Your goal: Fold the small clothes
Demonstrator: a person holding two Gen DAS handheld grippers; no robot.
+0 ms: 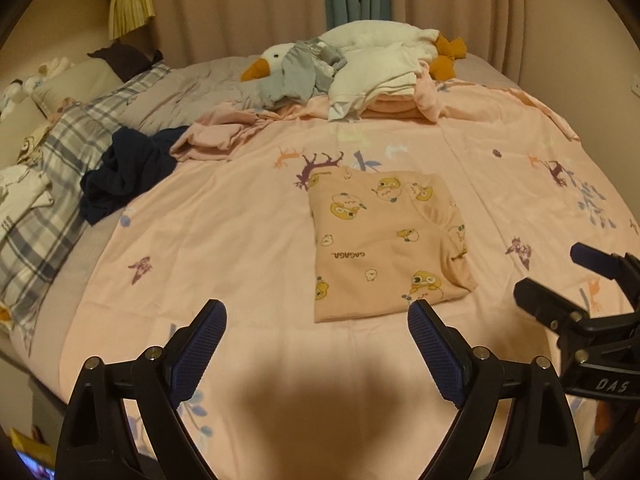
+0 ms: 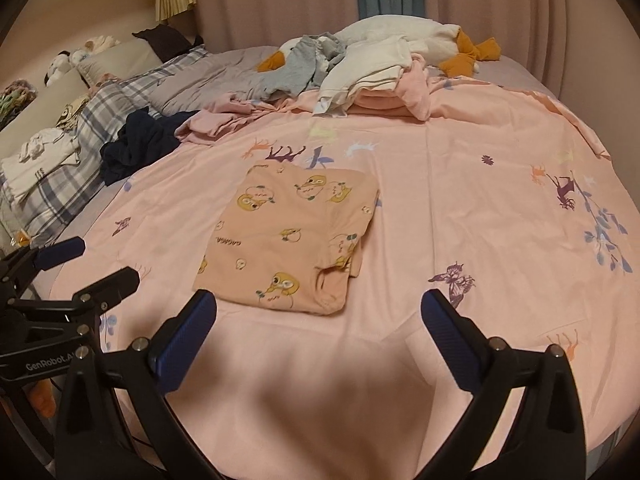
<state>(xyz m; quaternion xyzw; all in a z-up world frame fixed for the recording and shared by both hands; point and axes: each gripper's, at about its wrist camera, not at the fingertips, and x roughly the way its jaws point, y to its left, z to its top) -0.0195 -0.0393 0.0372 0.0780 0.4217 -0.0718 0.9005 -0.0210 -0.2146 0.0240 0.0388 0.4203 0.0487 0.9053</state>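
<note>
A small peach garment with yellow duck prints (image 1: 384,240) lies folded into a flat rectangle on the pink bedsheet (image 1: 248,248); it also shows in the right wrist view (image 2: 288,236). My left gripper (image 1: 318,320) is open and empty, hovering just in front of the garment's near edge. My right gripper (image 2: 320,312) is open and empty, just in front of the garment's near right corner. Each gripper shows in the other's view, the right gripper (image 1: 560,280) at the right edge and the left gripper (image 2: 92,264) at the left edge.
A dark navy garment (image 1: 124,176) and a pink garment (image 1: 216,140) lie crumpled at the left. A pile of white, grey and pink clothes (image 1: 372,80) rests on a goose plush (image 1: 272,60) at the back. Plaid pillows (image 1: 52,184) line the left side.
</note>
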